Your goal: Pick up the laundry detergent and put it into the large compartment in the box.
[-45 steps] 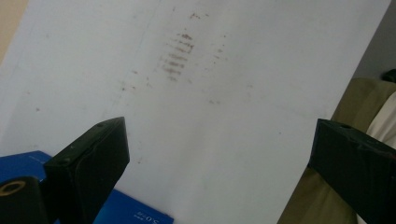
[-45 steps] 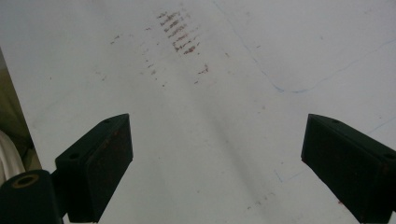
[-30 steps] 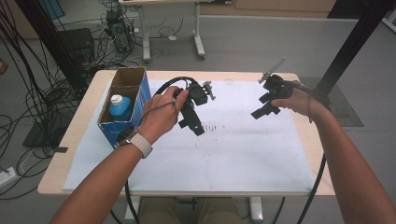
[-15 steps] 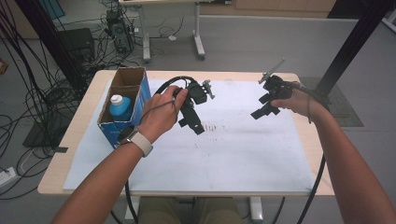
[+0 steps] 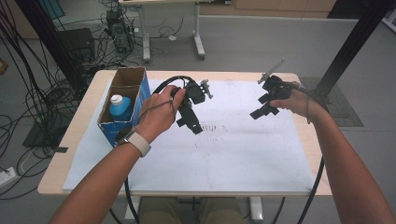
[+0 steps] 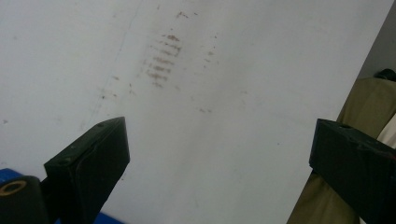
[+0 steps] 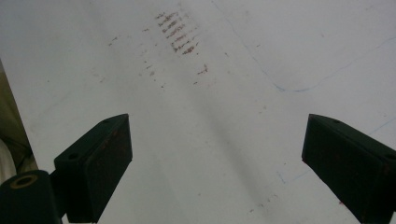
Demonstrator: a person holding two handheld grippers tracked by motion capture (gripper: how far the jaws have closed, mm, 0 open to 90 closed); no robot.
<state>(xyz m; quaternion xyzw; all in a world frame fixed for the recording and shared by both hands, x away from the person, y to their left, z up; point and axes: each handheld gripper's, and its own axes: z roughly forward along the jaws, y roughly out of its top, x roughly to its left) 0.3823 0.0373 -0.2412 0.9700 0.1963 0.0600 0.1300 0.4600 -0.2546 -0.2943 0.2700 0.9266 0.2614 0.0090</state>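
Tools (image 5: 189, 122) empty; box (image 5: 135, 95) holds bottle (image 5: 120, 106).

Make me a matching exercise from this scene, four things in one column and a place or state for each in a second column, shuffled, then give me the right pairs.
Things:
1. left gripper
2. right gripper
3. bottle
4. cardboard box

Places or states:
A. stands inside the box, white cap up
B. open, held above the right part of the white sheet
C. sits at the table's left edge, top open
D. open, held beside the box, over the smudged marks

Pairs: 1-D, 2-B, 3-A, 4-C
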